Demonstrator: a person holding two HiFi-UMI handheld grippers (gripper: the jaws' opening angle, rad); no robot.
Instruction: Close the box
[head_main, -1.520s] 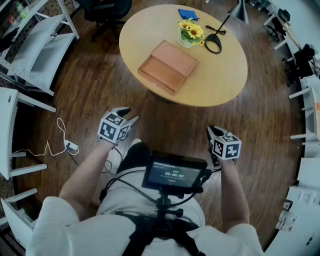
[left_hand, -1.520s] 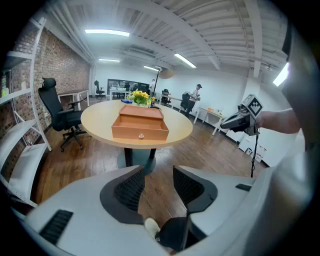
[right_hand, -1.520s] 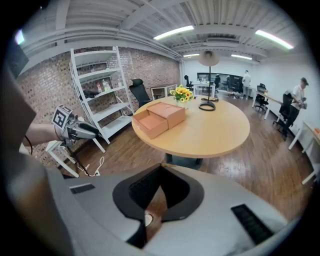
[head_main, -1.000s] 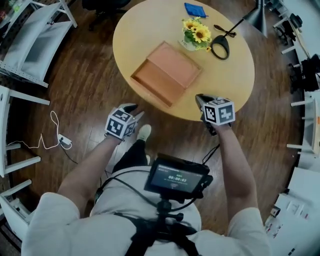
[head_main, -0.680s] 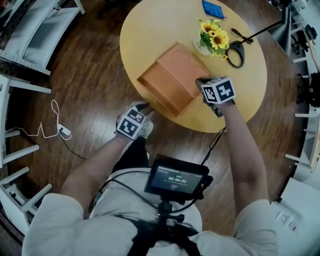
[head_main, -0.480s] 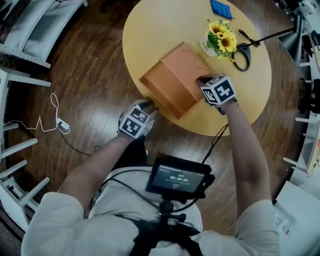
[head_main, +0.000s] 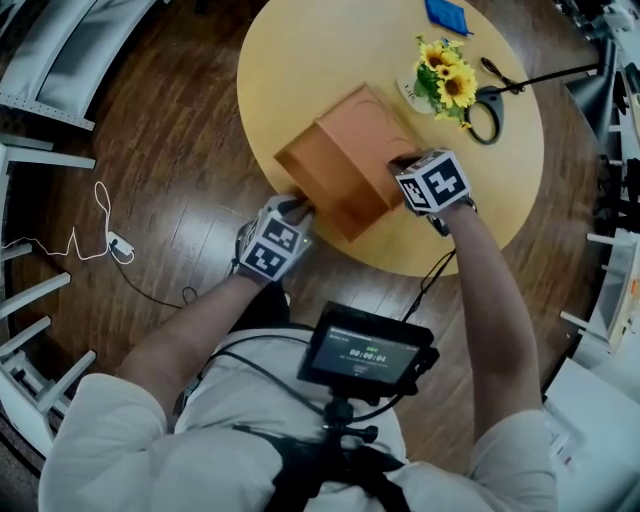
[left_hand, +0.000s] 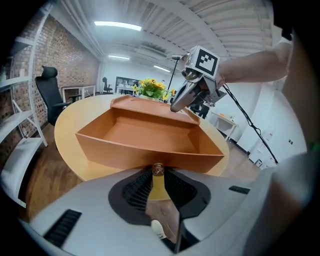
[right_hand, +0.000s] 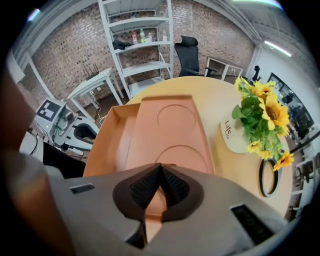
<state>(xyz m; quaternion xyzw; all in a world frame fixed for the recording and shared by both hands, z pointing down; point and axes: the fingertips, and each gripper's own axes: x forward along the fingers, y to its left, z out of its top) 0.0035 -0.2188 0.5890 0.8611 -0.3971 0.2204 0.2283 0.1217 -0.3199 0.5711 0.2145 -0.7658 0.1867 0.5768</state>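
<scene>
Head view, centre: left gripper closed against open orange cardboard box; right gripper pinches its lid.

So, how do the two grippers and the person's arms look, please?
Both the left gripper and the right gripper have grey bodies, black ribbed fingers and a white cube with black square markers. A black cable leaves the right one. The person wears white short sleeves.

Head view: blue item cut by the top edge; right gripper's fingers mostly hidden under its cube.
</scene>
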